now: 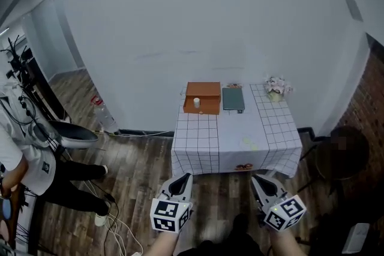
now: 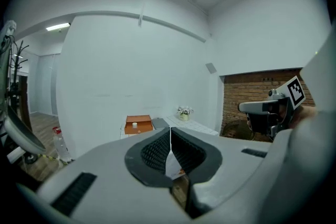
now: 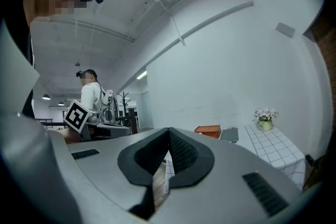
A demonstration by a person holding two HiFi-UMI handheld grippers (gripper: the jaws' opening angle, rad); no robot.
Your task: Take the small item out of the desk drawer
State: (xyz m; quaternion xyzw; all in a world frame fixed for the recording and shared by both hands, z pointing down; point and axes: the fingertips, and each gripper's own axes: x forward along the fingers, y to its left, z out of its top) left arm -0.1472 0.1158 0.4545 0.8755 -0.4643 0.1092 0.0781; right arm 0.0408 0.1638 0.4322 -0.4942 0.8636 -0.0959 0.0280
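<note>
A small orange drawer box [image 1: 203,92] sits at the far left corner of the cloth-covered counter [image 1: 240,141]. A small white item [image 1: 196,103] stands in its front part, which looks like a pulled-out drawer. Just beside the box lies a grey book [image 1: 233,99], and a flower pot [image 1: 277,87] stands at the far right corner. The left tongs [image 1: 188,176] and right tongs [image 1: 254,177] are both closed and empty, over the wooden floor [image 1: 138,159]. The white item is well ahead of them.

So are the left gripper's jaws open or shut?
Shut. In the left gripper view, the left gripper has its dark pads meeting at the tips, with nothing held between them.
</note>
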